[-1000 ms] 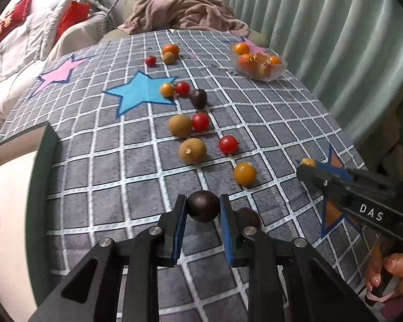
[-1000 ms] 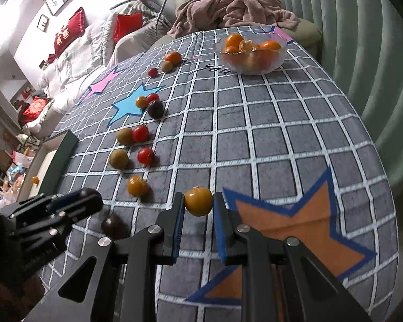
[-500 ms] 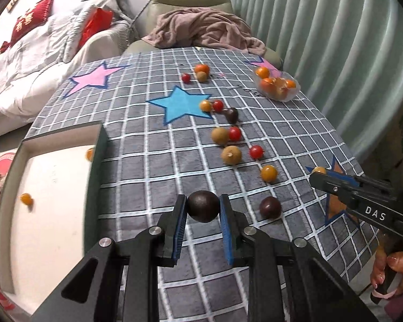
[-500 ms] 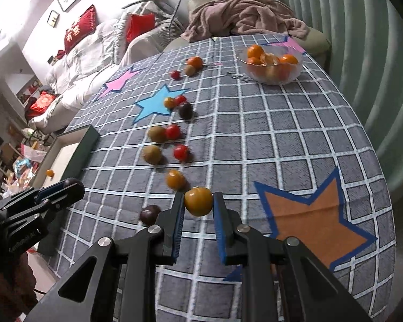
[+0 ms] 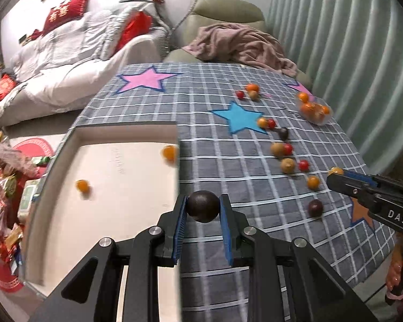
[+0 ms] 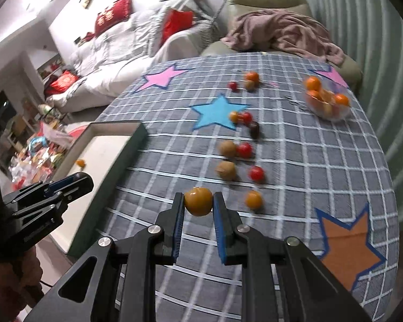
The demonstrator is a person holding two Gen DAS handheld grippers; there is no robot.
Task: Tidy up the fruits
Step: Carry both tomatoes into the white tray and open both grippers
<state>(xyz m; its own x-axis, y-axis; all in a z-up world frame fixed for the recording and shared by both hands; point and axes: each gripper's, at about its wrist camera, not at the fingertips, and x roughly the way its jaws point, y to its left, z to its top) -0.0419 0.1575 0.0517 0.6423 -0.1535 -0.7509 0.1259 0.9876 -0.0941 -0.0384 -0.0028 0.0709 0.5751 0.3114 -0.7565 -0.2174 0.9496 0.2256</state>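
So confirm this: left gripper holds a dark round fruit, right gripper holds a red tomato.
Not quite. The left gripper does hold the dark round fruit, but the right gripper holds an orange fruit, not a red tomato, as the right wrist view shows.

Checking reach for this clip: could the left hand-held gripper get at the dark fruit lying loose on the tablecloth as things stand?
Probably not yet: the left hand-held gripper is shut on a dark round fruit, so its jaws are full. The loose dark fruit itself lies unobstructed on the tablecloth.
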